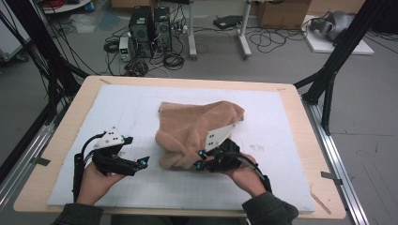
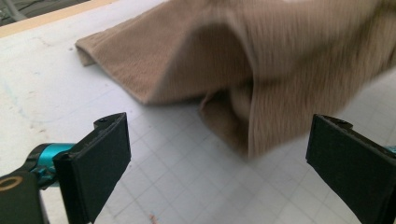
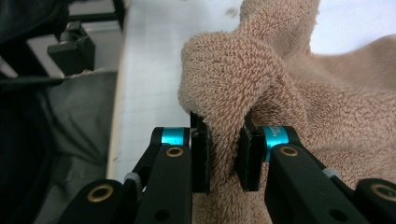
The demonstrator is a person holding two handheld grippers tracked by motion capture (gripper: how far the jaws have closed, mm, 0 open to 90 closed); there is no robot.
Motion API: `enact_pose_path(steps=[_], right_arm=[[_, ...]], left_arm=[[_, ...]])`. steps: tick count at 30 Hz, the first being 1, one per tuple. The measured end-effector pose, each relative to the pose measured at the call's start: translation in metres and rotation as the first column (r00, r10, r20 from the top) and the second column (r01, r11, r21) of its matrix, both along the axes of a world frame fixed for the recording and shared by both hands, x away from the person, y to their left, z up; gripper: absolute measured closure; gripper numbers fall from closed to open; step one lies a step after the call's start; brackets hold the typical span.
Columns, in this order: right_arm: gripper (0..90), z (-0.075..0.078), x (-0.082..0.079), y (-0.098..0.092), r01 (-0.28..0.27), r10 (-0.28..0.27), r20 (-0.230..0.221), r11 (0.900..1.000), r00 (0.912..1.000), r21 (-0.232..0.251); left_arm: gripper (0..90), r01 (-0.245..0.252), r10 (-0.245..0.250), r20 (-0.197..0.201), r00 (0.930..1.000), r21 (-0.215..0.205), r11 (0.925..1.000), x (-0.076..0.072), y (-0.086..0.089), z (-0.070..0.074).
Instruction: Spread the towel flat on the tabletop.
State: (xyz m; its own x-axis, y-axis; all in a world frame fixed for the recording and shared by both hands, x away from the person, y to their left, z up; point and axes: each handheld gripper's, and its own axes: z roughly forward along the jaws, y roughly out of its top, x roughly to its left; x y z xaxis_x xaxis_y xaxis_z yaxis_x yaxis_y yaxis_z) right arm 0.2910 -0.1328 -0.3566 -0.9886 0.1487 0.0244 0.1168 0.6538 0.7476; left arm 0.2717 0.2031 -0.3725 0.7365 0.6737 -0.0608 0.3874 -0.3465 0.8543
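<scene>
I look down on a wooden table (image 1: 56, 140) covered by a white gridded mat (image 1: 281, 154). A tan terry towel (image 1: 197, 124) lies rumpled near the middle of the mat, and I place everything else by that towel.

My right gripper (image 1: 201, 160) sits at the towel's near edge, the edge closest to the person, whose hand (image 1: 246, 177) holds the tool from below. In the right gripper view, its two black jaws are clenched on a bunched fold of the towel (image 3: 224, 93), the pads pressing the looped pile from both sides. The pinched fold rises above the jaws in a thick hump, while the rest of the cloth spreads away to the right of it. In the left gripper view, the towel (image 2: 261, 65) shows lifted into a tent shape, one corner hanging down toward the mat.

My left gripper (image 1: 143, 162) rests on the mat to the left of the towel, near it but apart from it, with its tip pointing toward the cloth. Its jaws stand wide and released, with bare gridded mat (image 2: 187, 177) between them and nothing held. The towel's hanging corner sits beyond the jaw tips, not touching them.

Behind the towel, past the table's far edge, computer towers (image 1: 150, 28) and loose cables (image 1: 173, 58) sit on the grey floor.
</scene>
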Motion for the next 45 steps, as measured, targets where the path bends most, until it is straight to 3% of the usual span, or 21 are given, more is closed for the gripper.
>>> enact_pose_path(steps=[2, 4, 6, 9, 10, 13, 14, 15, 16, 17, 22, 27, 34, 40, 45], right_arm=[[73.0, -0.013, -0.006, 0.003, -0.013, 0.012, -0.036, 1.0, 0.9993, -0.017], [62.3, -0.021, -0.01, 0.004, -0.024, 0.023, -0.061, 0.999, 0.9979, -0.024], [52.7, -0.018, -0.014, -0.004, -0.025, 0.024, -0.057, 1.0, 0.9981, -0.002], [49.0, -0.011, -0.014, -0.014, -0.009, 0.01, -0.05, 0.999, 0.9987, 0.036], [46.5, -0.005, -0.012, -0.027, 0.024, -0.021, -0.044, 0.998, 0.9988, 0.064], [44.6, -0.002, -0.008, -0.04, 0.07, -0.069, -0.022, 0.995, 0.9974, 0.071], [44.4, -0.002, -0.005, -0.046, 0.1, -0.099, -0.014, 0.992, 0.9949, 0.077], [43.4, -0.007, 0.002, -0.055, 0.162, -0.162, -0.002, 0.985, 0.9868, 0.057], [43.4, -0.007, 0.002, -0.055, 0.162, -0.162, -0.002, 0.985, 0.9868, 0.057], [42.8, -0.018, 0.008, -0.057, 0.195, -0.194, -0.034, 0.979, 0.9805, 0.063], [42.9, -0.039, 0.011, -0.041, 0.172, -0.17, -0.055, 0.985, 0.9839, 0.027], [45.5, -0.062, 0.009, -0.012, 0.112, -0.116, -0.072, 0.992, 0.9907, -0.053], [47.6, -0.073, -0.002, 0.019, 0.033, -0.041, -0.06, 0.99, 0.9973, -0.138], [47.1, -0.072, -0.006, 0.017, -0.005, -0.005, -0.084, 0.992, 0.9965, -0.123], [45.9, -0.06, -0.005, -0.004, 0.051, -0.055, -0.06, 0.996, 0.9967, -0.077]], left_arm=[[7.2, 0.012, -0.012, -0.004, 0.9999, 0.001, 0.9999, 0.0, -0.004, 0.0], [7.3, 0.023, -0.023, -0.009, 0.9997, -0.003, 0.9997, 0.001, -0.007, -0.001], [7.6, 0.032, -0.032, -0.01, 0.9994, -0.007, 0.9995, 0.002, -0.009, 0.0], [8.0, 0.046, -0.046, -0.006, 0.9989, -0.02, 0.9988, 0.002, -0.012, 0.004], [8.2, 0.049, -0.049, -0.003, 0.9988, -0.022, 0.9986, 0.002, -0.013, 0.005], [8.3, 0.065, -0.065, 0.006, 0.9979, -0.023, 0.9976, 0.003, -0.018, 0.01], [8.5, 0.07, -0.07, 0.006, 0.9975, -0.024, 0.9972, 0.003, -0.02, 0.011], [8.9, 0.076, -0.076, 0.007, 0.9971, -0.024, 0.9968, 0.004, -0.022, 0.012], [8.9, 0.084, -0.084, 0.008, 0.9964, -0.023, 0.9962, 0.004, -0.024, 0.012], [9.1, 0.086, -0.086, 0.009, 0.9962, -0.023, 0.996, 0.004, -0.026, 0.013], [10.7, 0.109, -0.109, 0.006, 0.994, -0.021, 0.9938, 0.007, -0.036, 0.014], [11.1, 0.123, -0.123, 0.003, 0.9924, -0.011, 0.9924, 0.008, -0.042, 0.016], [11.4, 0.146, -0.146, 0.005, 0.9892, -0.008, 0.9892, 0.009, -0.048, 0.018], [11.7, 0.16, -0.16, -0.001, 0.9872, 0.007, 0.9871, 0.01, -0.055, 0.015], [12.1, 0.174, -0.173, -0.014, 0.9848, 0.014, 0.9847, 0.012, -0.063, 0.011]])
